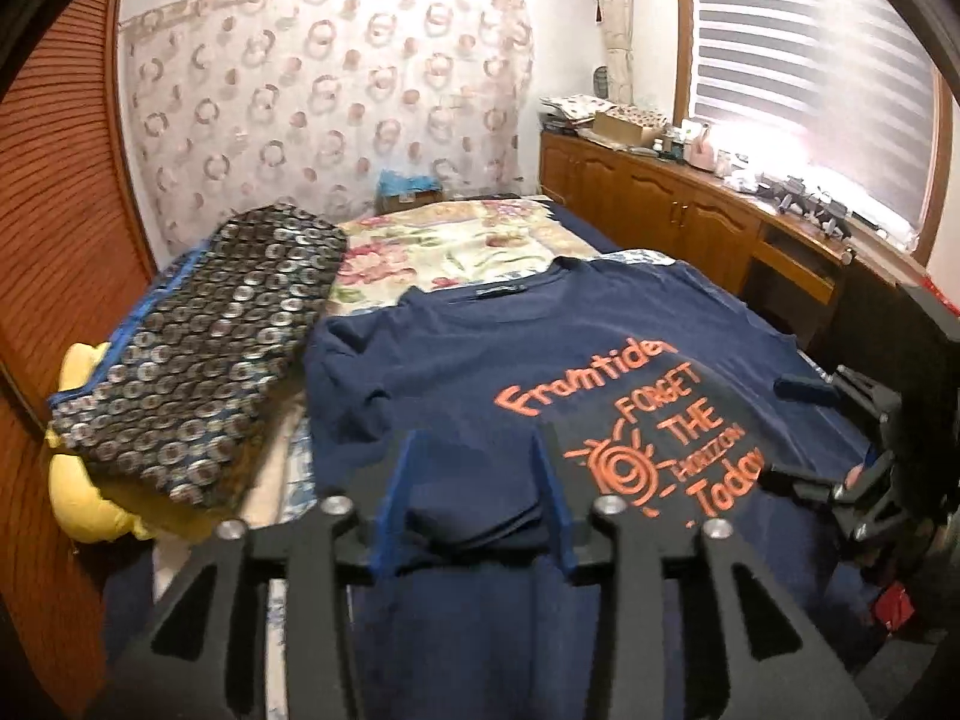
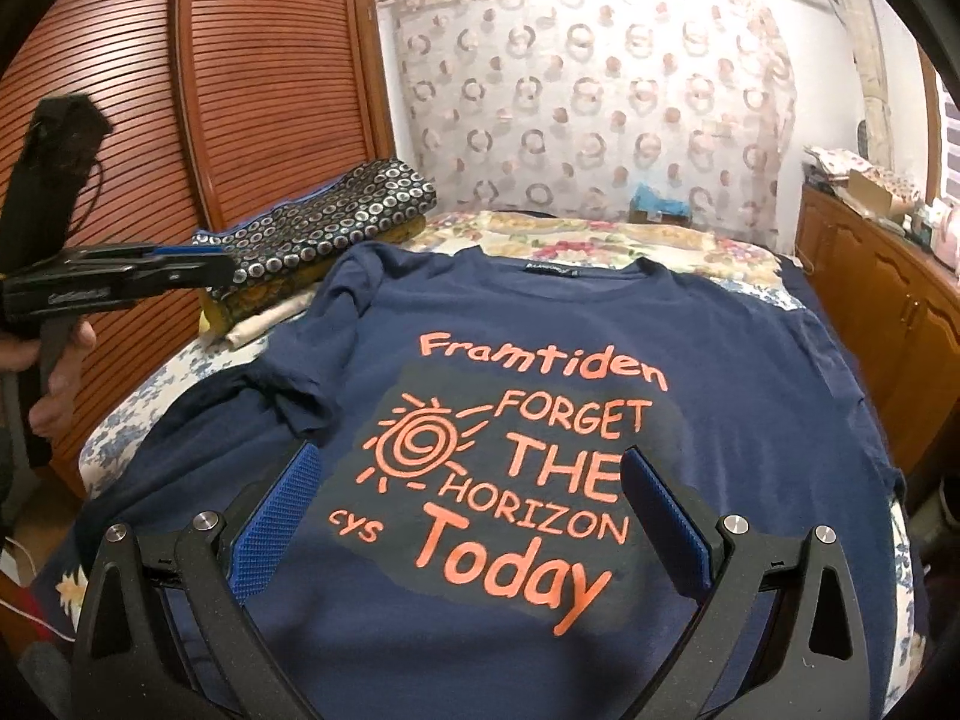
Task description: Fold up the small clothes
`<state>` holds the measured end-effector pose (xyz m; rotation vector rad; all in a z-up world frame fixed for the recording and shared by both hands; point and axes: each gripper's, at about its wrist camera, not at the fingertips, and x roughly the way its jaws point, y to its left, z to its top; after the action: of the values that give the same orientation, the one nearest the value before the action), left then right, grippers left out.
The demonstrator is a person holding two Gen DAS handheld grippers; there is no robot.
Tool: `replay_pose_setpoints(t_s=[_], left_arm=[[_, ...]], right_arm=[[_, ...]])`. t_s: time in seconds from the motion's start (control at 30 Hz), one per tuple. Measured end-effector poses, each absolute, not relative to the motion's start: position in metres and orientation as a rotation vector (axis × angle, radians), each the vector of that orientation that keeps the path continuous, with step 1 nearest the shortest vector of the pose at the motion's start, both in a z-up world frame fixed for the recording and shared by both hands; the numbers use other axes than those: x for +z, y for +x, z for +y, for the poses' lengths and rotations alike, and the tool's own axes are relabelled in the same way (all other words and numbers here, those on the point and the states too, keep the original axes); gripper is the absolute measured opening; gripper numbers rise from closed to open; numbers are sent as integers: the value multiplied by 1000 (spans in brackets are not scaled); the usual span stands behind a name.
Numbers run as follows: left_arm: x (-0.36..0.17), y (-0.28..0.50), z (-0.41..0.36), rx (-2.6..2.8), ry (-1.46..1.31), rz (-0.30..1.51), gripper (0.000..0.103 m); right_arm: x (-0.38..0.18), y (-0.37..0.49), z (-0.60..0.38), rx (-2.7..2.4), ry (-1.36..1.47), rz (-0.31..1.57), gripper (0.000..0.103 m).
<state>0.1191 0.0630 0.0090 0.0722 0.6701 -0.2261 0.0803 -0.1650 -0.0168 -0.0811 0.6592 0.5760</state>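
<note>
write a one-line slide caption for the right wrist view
Open right gripper hovers over a navy printed T-shirt spread on the bed, left gripper at the side.

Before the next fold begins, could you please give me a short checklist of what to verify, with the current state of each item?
1. Navy T-shirt lies print side up on the bed: ok.
2. Shirt spread flat: not ok; the sleeve on the left of the right wrist view is bunched.
3. Left gripper open and holding nothing: ok.
4. Right gripper open above the print, holding nothing: ok.
5. Patterned folded cloth lies clear of the shirt: cannot tell; they sit very close near the shoulder.
6. Shirt's bottom hem straight: cannot tell, out of view.
</note>
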Motion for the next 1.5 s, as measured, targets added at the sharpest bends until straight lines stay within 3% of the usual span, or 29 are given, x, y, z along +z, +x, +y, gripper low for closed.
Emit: replay_pose_setpoints(t_s=[0.03, 0.1, 0.5, 0.77, 0.93, 1.27, 1.4, 1.5], left_arm=[[9, 116, 66, -222, 76, 670, 48], [3, 109, 75, -223, 63, 681, 63], [-79, 116, 127, -117, 38, 899, 63], [-93, 117, 144, -108, 9, 910, 64], [-96, 116, 147, -108, 1, 867, 68], [-97, 117, 146, -111, -1, 862, 69], [-97, 117, 146, -112, -1, 862, 69], [-97, 117, 146, -112, -1, 862, 69]], right_arm=[[-16, 82, -165, 576, -82, 659, 102], [-15, 85, -165, 579, -84, 658, 102], [-1, 107, -117, 713, -153, 673, 99], [-3, 127, -64, 850, -203, 729, 75], [-14, 142, -34, 921, -214, 795, 51], [-44, 164, 24, 995, -263, 902, 42], [-54, 168, 41, 999, -309, 929, 29], [-59, 172, 47, 994, -341, 941, 13]])
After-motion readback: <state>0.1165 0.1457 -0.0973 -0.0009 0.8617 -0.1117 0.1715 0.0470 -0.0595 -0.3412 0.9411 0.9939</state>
